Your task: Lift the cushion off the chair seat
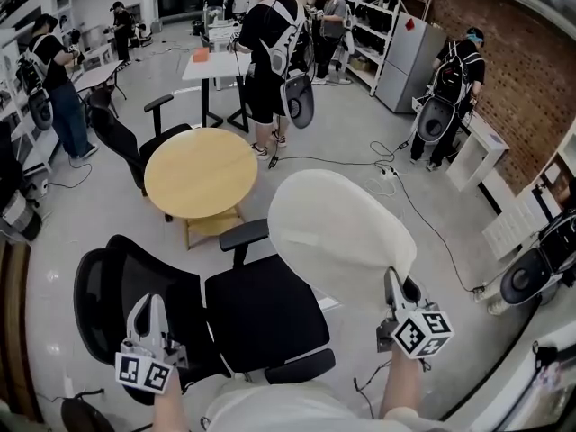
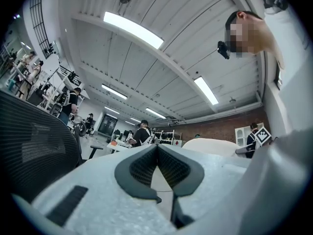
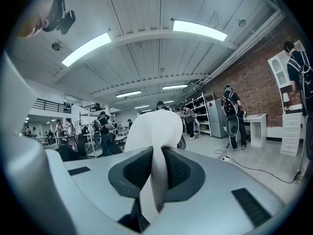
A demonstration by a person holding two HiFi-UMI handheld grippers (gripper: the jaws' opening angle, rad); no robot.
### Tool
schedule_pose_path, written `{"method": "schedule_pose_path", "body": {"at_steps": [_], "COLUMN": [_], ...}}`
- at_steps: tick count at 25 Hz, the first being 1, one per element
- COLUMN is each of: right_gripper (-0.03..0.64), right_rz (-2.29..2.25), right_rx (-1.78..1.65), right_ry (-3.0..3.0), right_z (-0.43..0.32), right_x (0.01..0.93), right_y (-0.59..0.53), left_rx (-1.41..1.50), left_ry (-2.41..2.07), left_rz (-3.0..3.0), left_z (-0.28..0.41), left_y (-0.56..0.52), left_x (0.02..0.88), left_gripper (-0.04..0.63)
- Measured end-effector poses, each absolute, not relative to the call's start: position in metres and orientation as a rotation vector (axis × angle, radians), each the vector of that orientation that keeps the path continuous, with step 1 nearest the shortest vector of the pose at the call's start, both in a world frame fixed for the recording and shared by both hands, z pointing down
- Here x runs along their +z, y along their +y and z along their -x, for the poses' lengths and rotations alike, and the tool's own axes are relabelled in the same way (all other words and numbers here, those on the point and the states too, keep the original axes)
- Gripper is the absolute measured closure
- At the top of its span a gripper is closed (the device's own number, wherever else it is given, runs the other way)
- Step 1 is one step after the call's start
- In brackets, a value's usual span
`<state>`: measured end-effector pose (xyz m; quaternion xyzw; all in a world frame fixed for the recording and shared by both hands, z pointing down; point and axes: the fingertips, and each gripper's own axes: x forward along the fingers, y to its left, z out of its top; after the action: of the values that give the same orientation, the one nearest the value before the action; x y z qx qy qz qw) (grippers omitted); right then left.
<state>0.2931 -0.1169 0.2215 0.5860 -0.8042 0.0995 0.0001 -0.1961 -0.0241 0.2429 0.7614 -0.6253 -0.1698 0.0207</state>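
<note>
A cream cushion (image 1: 337,232) hangs in the air over the right side of the black chair seat (image 1: 261,318), clear of it. My right gripper (image 1: 393,277) is shut on the cushion's near edge. In the right gripper view the fabric (image 3: 154,129) is pinched between the dark pads (image 3: 134,168) of that gripper (image 3: 157,151). My left gripper (image 1: 153,302) is low at the left, over the chair's mesh backrest (image 1: 117,286). Its jaws (image 2: 157,148) meet at the tips with nothing between them. The left gripper view shows the cushion (image 2: 212,146) off to the right and the backrest (image 2: 34,146) at the left.
A round wooden table (image 1: 200,171) stands just beyond the chair, with a second black chair (image 1: 126,142) behind it. Cables (image 1: 423,223) run across the floor at the right. Several people stand around a white desk (image 1: 216,66) and shelving (image 1: 378,25). White cabinets (image 1: 472,156) line the brick wall.
</note>
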Motion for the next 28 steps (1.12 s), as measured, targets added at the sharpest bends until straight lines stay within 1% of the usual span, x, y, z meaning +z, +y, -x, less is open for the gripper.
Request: {"method": "schedule_pose_path", "body": {"at_steps": [28], "right_gripper": [0.566], "right_rz": [-1.861], "right_rx": [0.207], "right_ry": [-2.487], "right_z": [-0.261], "right_x": [0.214], "right_y": [-0.110], "left_rx": [-0.548], "left_ry": [-1.869], "left_rz": [-2.395], "left_z": [0.213], "left_y": [-0.035], "left_x": [0.245], "left_gripper": [0.578]}}
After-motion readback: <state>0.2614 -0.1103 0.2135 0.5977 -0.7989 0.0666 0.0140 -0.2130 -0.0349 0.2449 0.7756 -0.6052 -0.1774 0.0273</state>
